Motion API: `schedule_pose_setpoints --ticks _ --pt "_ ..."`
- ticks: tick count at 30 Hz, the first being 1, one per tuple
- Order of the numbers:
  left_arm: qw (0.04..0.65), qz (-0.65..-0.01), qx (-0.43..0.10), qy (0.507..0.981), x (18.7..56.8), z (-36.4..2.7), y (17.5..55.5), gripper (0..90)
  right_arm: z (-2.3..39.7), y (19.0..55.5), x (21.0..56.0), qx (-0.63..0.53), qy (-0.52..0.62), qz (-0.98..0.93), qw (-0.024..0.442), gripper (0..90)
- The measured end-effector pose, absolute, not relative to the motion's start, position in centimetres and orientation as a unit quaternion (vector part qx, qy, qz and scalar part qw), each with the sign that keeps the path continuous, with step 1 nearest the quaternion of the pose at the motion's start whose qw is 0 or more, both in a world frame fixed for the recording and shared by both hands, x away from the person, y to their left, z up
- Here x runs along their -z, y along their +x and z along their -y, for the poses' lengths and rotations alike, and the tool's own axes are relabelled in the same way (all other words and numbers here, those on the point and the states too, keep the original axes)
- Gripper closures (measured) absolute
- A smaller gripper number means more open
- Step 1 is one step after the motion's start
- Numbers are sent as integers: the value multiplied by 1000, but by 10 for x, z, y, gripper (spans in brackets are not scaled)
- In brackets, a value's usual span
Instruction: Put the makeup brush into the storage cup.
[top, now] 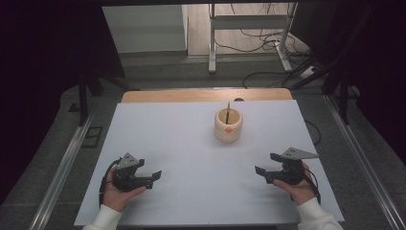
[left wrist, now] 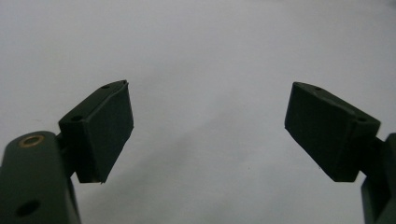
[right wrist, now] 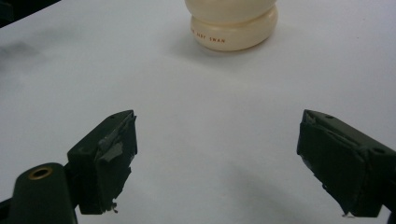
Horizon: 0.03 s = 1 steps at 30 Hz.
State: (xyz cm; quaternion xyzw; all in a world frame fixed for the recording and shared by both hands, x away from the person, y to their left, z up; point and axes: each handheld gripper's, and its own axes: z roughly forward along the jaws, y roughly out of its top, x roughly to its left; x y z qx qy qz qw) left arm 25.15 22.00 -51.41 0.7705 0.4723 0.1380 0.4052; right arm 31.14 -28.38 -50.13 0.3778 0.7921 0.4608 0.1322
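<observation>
A cream, ribbed round holder [top: 228, 125] stands upright on the white table top [top: 191, 158] at the back centre, with a thin dark stick [top: 228, 111] poking out of it. Its base [right wrist: 233, 28] shows at the top of the right gripper view, with small orange lettering. My left gripper [top: 154, 178] rests low at the front left, held by a hand, open with bare table between its pads [left wrist: 105, 130]. At the front right my right gripper [top: 265, 164] is open too, pointing toward the holder from well short of it, nothing between its fingers [right wrist: 105, 161].
A wooden strip [top: 206, 95] borders the table's far edge. Beyond it are a metal desk frame [top: 249, 28] and loose cables [top: 268, 45] on the floor. Metal rails [top: 62, 167] run along both sides of the table.
</observation>
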Motion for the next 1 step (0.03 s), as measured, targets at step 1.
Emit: schedule_pose_setpoints --ticks 1 --pt "405 -473 -138 770 514 -220 252 159 284 311 501 -461 378 -792 132 129"
